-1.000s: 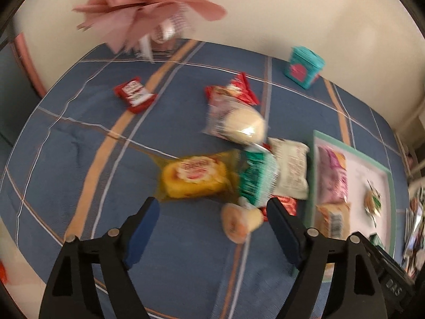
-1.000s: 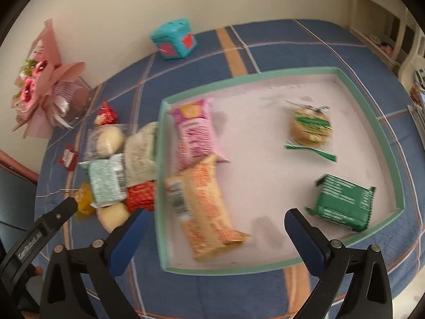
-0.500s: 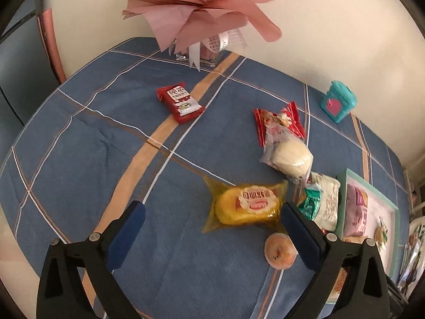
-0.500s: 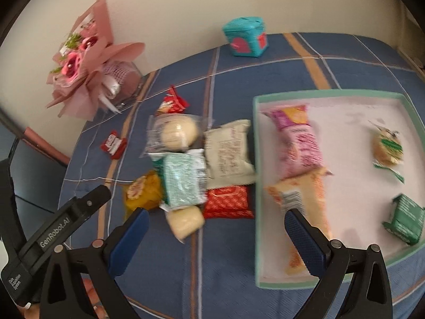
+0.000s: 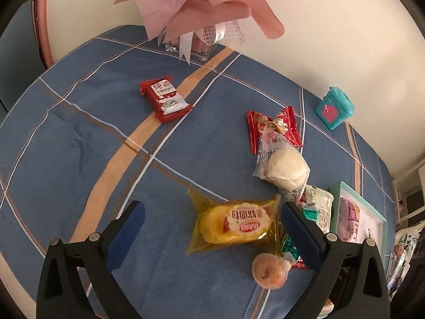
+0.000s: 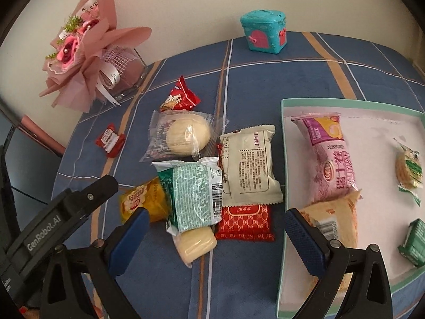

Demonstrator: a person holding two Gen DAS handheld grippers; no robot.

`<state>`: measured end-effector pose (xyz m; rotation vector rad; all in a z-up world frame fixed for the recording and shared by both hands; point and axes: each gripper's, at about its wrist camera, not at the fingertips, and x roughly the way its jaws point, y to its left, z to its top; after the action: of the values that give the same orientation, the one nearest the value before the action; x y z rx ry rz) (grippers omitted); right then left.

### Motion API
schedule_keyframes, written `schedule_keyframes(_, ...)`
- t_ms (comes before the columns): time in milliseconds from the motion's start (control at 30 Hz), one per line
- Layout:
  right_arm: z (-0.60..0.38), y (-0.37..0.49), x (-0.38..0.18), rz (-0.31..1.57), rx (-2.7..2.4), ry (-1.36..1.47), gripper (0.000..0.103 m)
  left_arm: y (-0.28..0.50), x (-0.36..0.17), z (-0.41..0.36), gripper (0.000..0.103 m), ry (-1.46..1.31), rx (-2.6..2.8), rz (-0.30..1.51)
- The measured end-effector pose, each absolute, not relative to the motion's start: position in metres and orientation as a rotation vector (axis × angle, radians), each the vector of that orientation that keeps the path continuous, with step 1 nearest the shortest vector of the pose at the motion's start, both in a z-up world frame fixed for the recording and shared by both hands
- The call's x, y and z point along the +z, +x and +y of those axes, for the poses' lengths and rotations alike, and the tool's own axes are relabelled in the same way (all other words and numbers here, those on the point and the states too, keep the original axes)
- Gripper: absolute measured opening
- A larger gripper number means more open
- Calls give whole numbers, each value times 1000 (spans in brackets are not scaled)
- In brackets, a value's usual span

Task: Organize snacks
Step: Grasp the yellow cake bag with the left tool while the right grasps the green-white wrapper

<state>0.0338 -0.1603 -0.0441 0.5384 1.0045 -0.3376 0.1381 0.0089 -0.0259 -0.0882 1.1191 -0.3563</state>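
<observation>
Both grippers are being held over the blue plaid tablecloth, jaws spread wide and nothing clamped in either one.

The left gripper has just been opening; its pads aren't pressing on anything, though the yellow cake packet is sitting between the fingers, closer to the right-hand one. A small round orange jelly cup is lying just below that packet. Plenty of bare cloth is being left open on the left side of this view, with only a red wafer bar lying out there alone, well apart from the pile. Further back, a red candy wrapper is being overlapped by a clear-wrapped pale bun.

The right gripper is being aimed at the snack cluster: a green-and-white packet, a cream packet, a red patterned packet and a pale pastry are all bunched together, touching or overlapping. The cluster is sitting just beside the left wall of the mint-rimmed tray. Inside the tray, a pink long packet and an orange packet are crowded against that wall, while most of the floor to their right is being left free, apart from a round green-label biscuit and a green box at the view's right edge.

At the back edge by the wall, a pink bouquet and a teal box are standing.
</observation>
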Motion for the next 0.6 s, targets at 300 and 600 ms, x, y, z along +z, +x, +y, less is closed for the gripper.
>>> schedule_keyframes(300, -158, 57, -57, 1027, -318, 534, 83, 150, -33, 5, 102, -134, -377, 1137)
schedule_keyframes(600, -157, 67, -71, 1057, -300, 551, 71, 155, -56, -16, 100, -169, -439, 1265)
